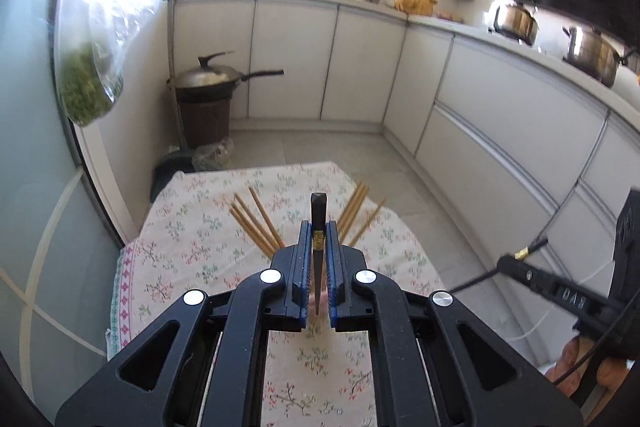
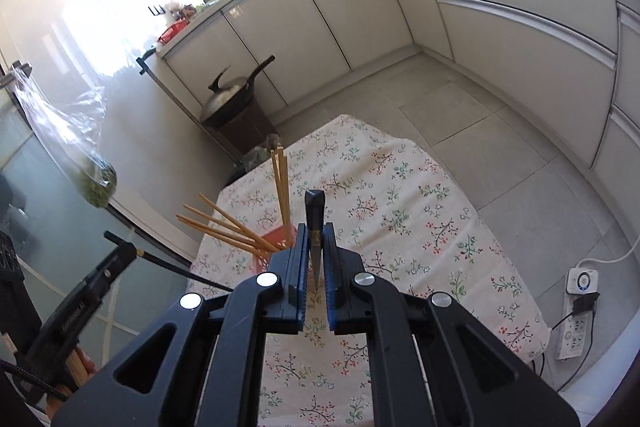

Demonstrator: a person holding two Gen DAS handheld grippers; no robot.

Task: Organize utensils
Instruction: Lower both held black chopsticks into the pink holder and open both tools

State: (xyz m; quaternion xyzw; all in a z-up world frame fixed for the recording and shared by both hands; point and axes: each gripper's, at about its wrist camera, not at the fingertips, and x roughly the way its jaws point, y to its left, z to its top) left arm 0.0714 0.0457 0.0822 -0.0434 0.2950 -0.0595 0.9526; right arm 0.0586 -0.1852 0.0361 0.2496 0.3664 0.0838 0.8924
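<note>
My left gripper (image 1: 319, 227) is shut on a black chopstick (image 1: 319, 215) that stands upright between its blue pads, above the floral tablecloth (image 1: 192, 239). My right gripper (image 2: 315, 229) is shut on a second black chopstick (image 2: 314, 215), also upright. Several wooden chopsticks (image 1: 256, 221) fan out behind the left gripper, with more at its right (image 1: 356, 205). In the right wrist view the wooden chopsticks (image 2: 232, 231) stand in a red basket (image 2: 276, 241), mostly hidden by the gripper. Each gripper shows at the edge of the other's view.
The small cloth-covered table (image 2: 440, 227) has floor on its right and far sides. A lidded wok (image 1: 212, 79) sits on a brown bin (image 1: 204, 119) beyond it. White cabinets (image 1: 360, 67) line the back and right. A power strip (image 2: 576, 319) lies on the floor. A bag of greens (image 1: 86, 87) hangs at left.
</note>
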